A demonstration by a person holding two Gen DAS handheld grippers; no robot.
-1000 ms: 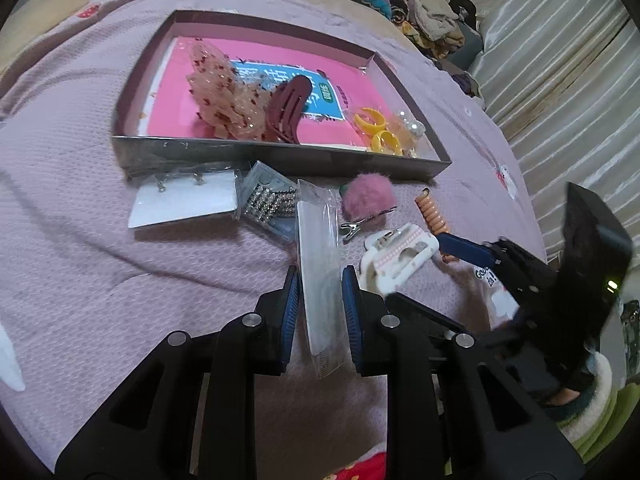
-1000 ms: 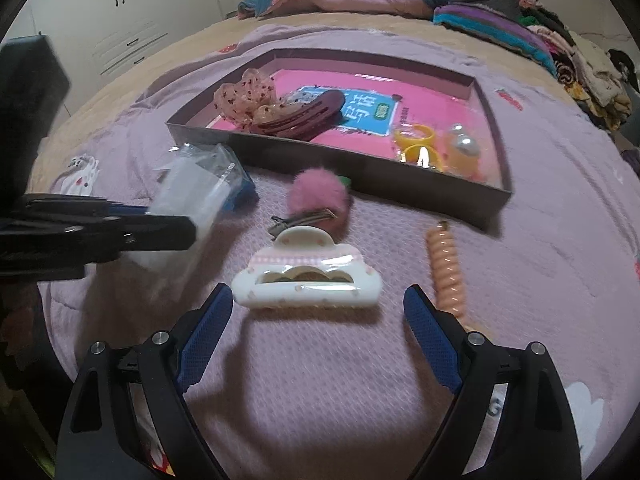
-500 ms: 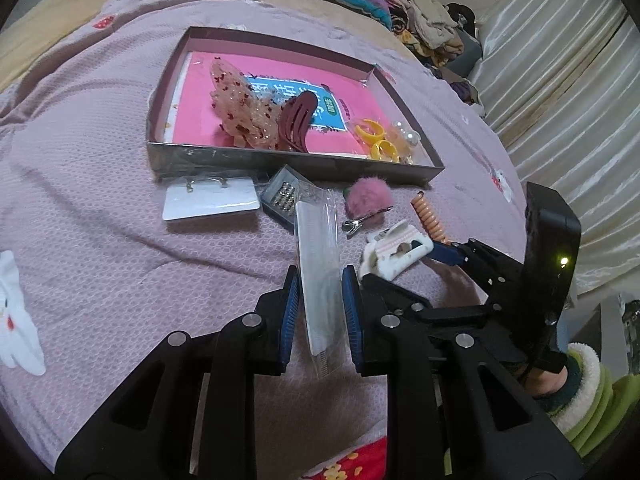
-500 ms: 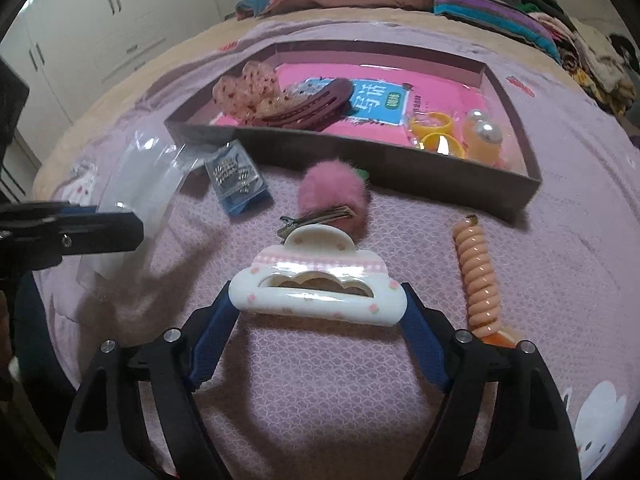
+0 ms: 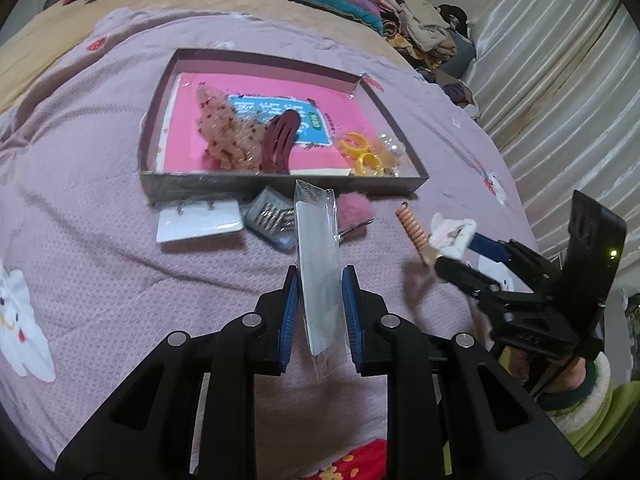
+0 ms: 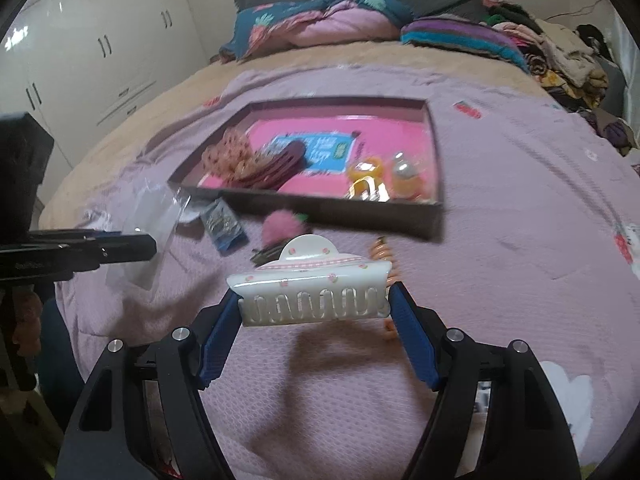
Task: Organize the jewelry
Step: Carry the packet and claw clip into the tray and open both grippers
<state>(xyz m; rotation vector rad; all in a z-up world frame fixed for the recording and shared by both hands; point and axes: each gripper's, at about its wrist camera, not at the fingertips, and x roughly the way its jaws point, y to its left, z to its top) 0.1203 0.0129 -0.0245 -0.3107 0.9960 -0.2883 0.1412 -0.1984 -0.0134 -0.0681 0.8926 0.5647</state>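
My left gripper is shut on a clear plastic packet and holds it upright above the bedspread; the packet also shows in the right wrist view. My right gripper is shut on a white cloud-shaped hair claw and holds it lifted above the bed; it shows at the right of the left wrist view. The open box with a pink liner holds a lace bow, a maroon clip and yellow rings.
On the bedspread before the box lie a white earring card, a small packet of clips, a pink pom-pom clip and an orange coil hair tie. Folded clothes and pillows lie at the far end.
My right gripper closed on the white hair claw and lifted it off the bed. My left gripper kept hold of the plastic packet and drew back from the box.
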